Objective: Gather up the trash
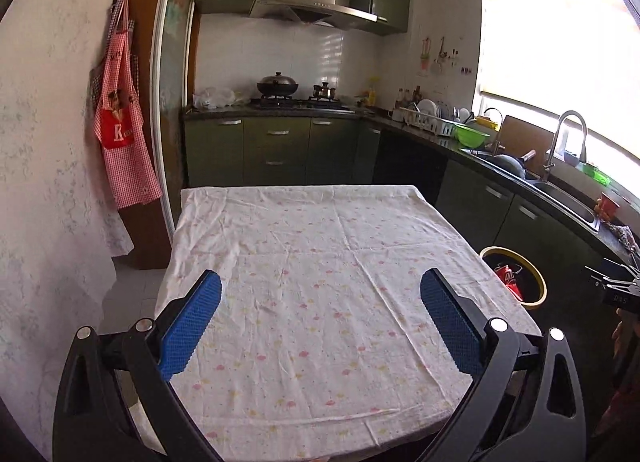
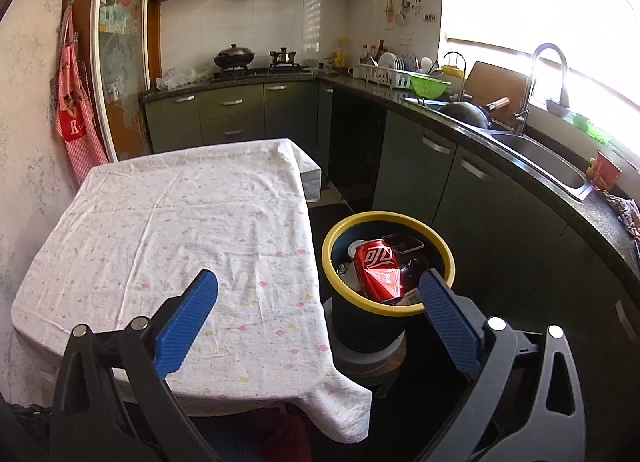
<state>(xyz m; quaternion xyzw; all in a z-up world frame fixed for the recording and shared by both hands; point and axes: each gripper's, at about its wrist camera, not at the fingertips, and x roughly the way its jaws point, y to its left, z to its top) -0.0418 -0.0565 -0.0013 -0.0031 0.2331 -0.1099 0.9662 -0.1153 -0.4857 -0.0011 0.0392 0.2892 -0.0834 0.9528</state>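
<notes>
A dark bin with a yellow rim point(image 2: 440, 246) stands on the floor to the right of the table. In it lie a crushed red cola can point(image 2: 378, 268), a dark plastic tray point(image 2: 406, 243) and other scraps. The bin also shows in the left wrist view point(image 1: 538, 282) beyond the table's right edge. My right gripper point(image 2: 318, 294) is open and empty, above the table's right edge and the bin's near rim. My left gripper point(image 1: 320, 294) is open and empty over the table with the white flowered cloth point(image 1: 320, 246). No trash shows on the cloth.
A dark kitchen counter point(image 2: 520, 166) with a sink point(image 2: 540, 160), a tap, a green colander point(image 2: 428, 84) and a dish rack runs along the right. A stove with pots point(image 1: 280, 88) is at the back. A red apron point(image 1: 120, 134) hangs on the left wall.
</notes>
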